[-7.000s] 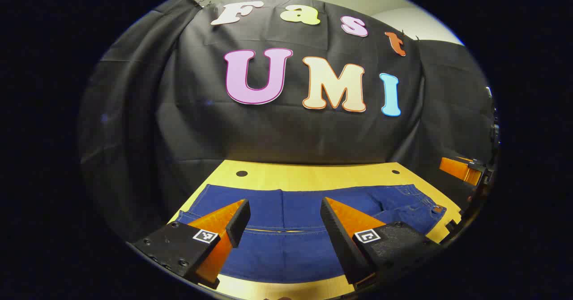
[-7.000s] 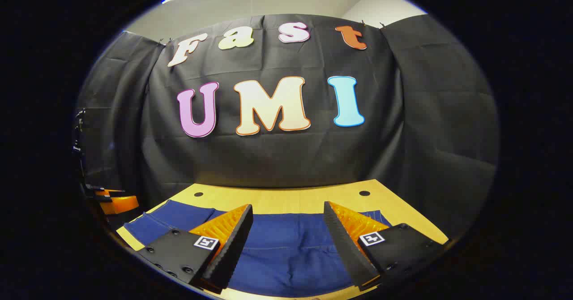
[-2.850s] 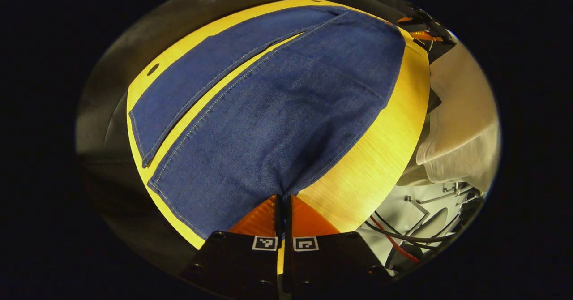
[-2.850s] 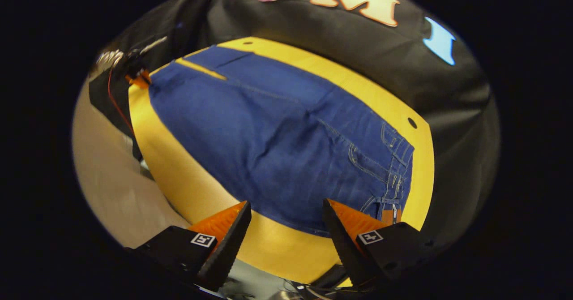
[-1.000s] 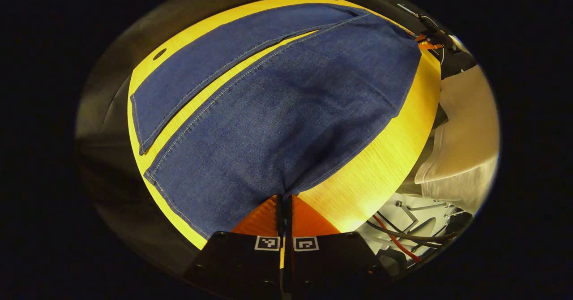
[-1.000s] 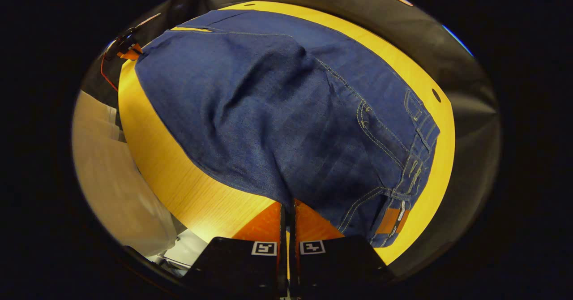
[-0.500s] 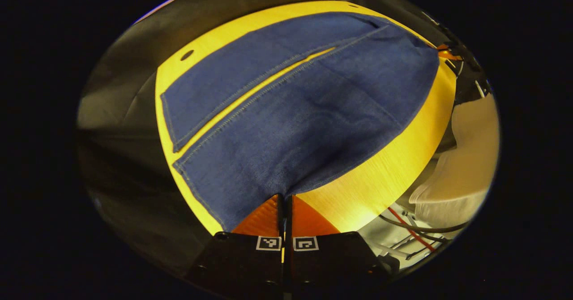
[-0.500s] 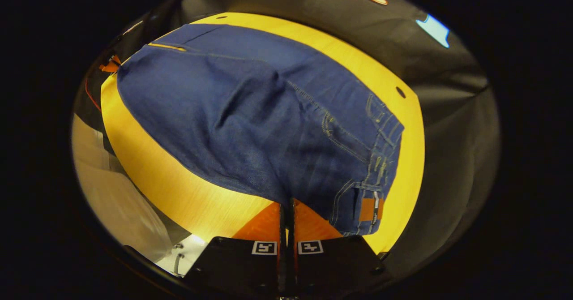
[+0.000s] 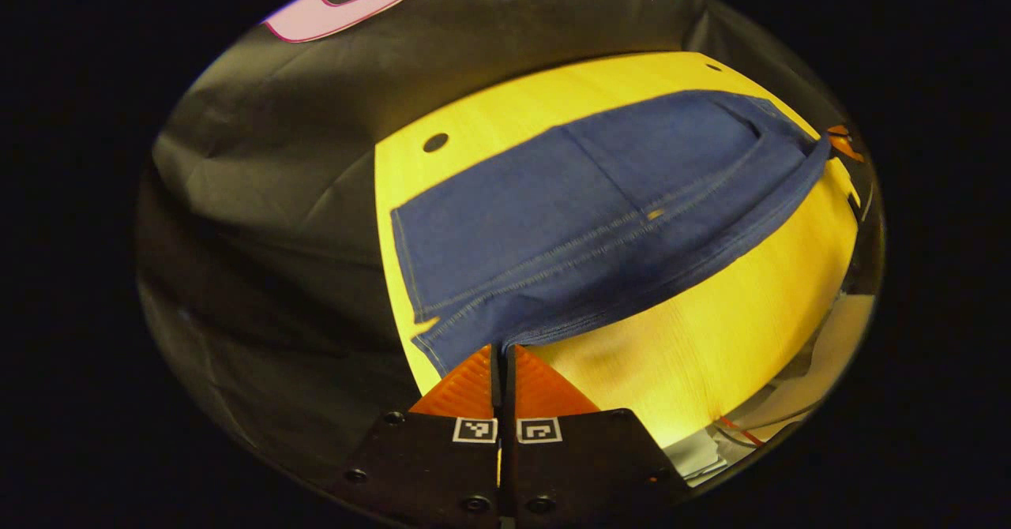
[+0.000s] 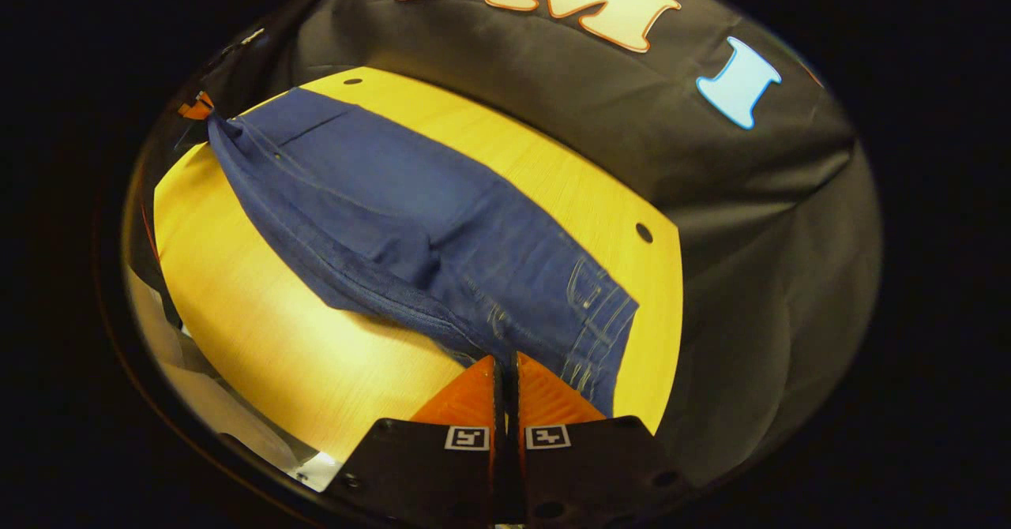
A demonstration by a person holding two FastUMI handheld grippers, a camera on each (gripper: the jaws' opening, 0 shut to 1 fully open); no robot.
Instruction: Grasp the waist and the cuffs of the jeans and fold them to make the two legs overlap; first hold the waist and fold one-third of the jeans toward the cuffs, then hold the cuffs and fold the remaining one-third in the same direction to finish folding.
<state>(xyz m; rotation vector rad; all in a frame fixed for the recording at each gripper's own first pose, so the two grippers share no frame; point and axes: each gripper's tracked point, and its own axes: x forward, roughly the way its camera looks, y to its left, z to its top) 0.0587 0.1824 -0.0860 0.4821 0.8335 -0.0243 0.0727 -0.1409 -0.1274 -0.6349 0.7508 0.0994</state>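
While both hand-held grippers pinch them, jeans [image 9: 600, 197] drape doubled.

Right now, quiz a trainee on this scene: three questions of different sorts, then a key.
1. True or false: the left gripper is shut on the blue denim jeans.
2. Multiple choice: the jeans lie on (a) a grey carpet, (b) a yellow wooden table, (c) a white sheet.
3. Fill in: in the right gripper view, the right gripper pinches the jeans near their ____ end, by the pocket stitching.

Key: 1 true; 2 b; 3 waist.
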